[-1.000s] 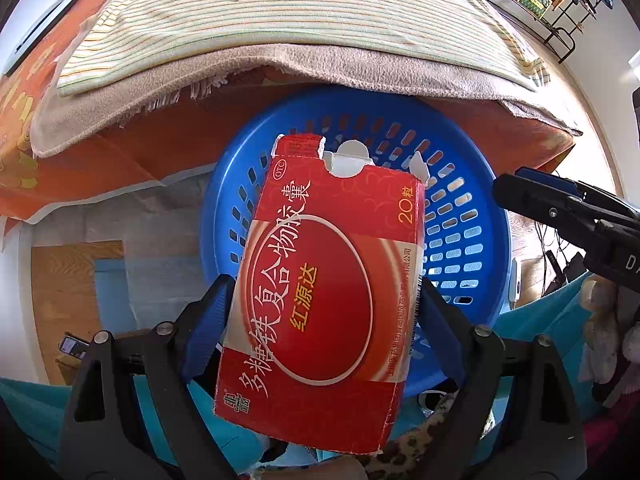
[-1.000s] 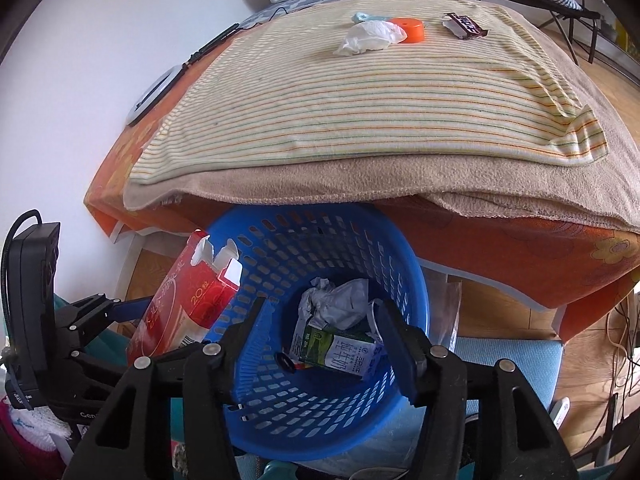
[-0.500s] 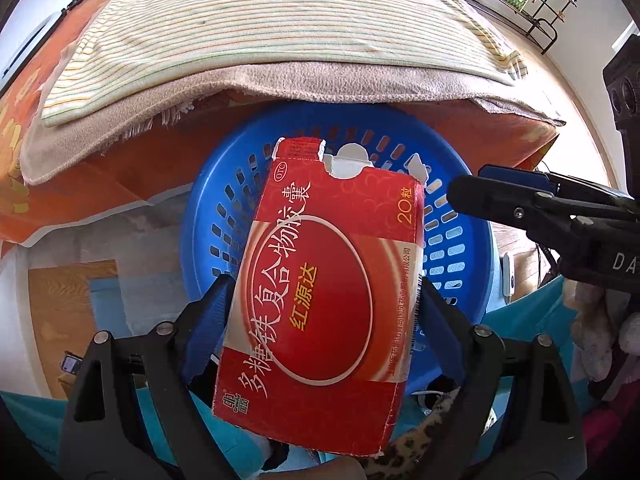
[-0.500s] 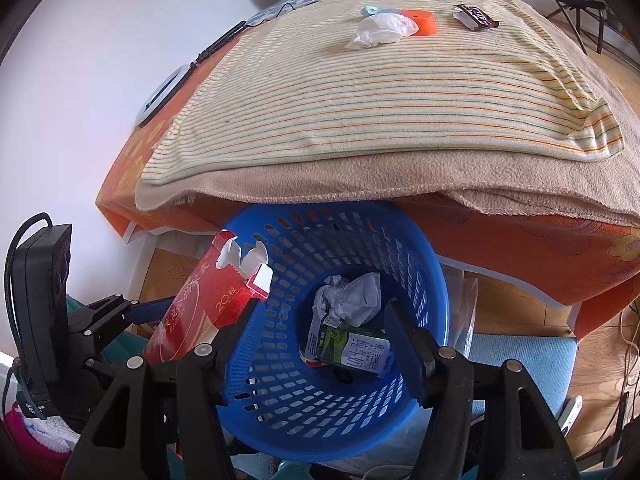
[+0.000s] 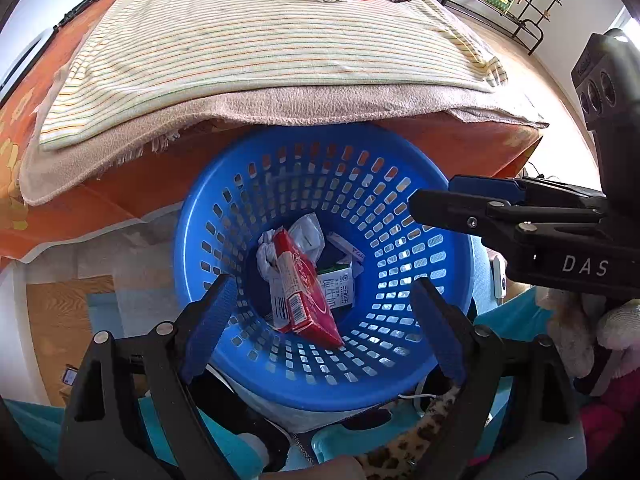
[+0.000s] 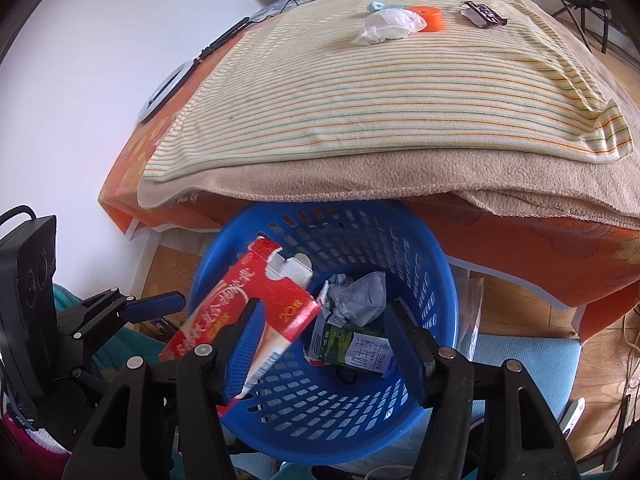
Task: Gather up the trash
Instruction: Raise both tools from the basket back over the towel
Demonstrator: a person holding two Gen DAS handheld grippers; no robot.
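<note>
The red medicine box (image 5: 308, 292) lies inside the blue basket (image 5: 192, 216) on a milk carton (image 5: 338, 288) and crumpled paper. In the right wrist view the red box (image 6: 256, 292) is tilted over the left rim of the basket (image 6: 444, 280), free of any finger. My left gripper (image 5: 320, 292) stands open above the basket with nothing between its pads. My right gripper (image 6: 324, 308) is open too, hovering over the basket's near side, and shows at the right in the left wrist view (image 5: 440, 200).
The basket sits on the floor against a bed covered by a striped sheet (image 6: 380, 92) and a beige blanket. At the far end of the bed lie a white tissue (image 6: 388, 26), an orange lid (image 6: 430, 18) and a dark snack wrapper (image 6: 484, 14).
The red box has left my left gripper's pads and dropped into the basket. The left gripper's view has tilted a little; the right gripper has stayed put.
</note>
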